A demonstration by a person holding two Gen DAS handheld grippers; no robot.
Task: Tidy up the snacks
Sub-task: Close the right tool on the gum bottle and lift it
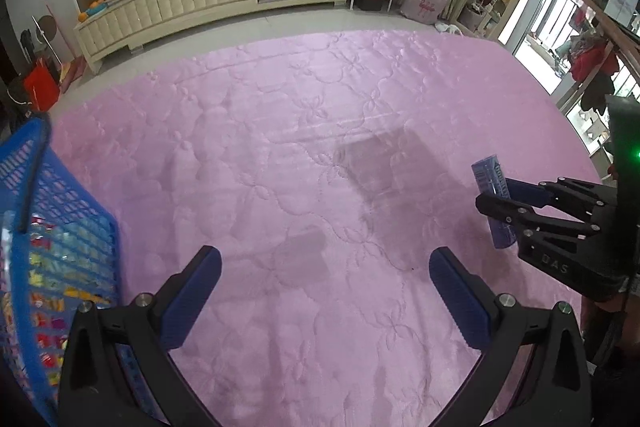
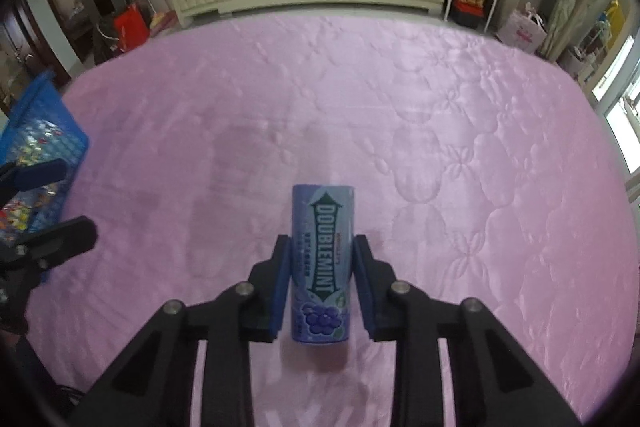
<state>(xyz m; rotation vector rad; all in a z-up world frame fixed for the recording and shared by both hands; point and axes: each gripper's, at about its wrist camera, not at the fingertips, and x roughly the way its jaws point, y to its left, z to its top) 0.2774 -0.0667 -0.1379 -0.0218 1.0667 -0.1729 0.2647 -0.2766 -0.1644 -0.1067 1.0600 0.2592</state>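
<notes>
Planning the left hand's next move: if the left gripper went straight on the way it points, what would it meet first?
Most likely the bare pink quilt: nothing lies between the open left gripper fingers, though depth is unclear. The blue basket sits off to its left.

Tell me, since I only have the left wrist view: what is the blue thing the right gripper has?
Observer: A blue-purple canister; its label reads DOUBLEMINT, with dark berries pictured at the end nearest the camera.
Reviewer: Is it actually clamped, or just between the fingers?
Observer: Clamped. In the right wrist view the right gripper has its blue pads pressed against opposite sides of the canister.
</notes>
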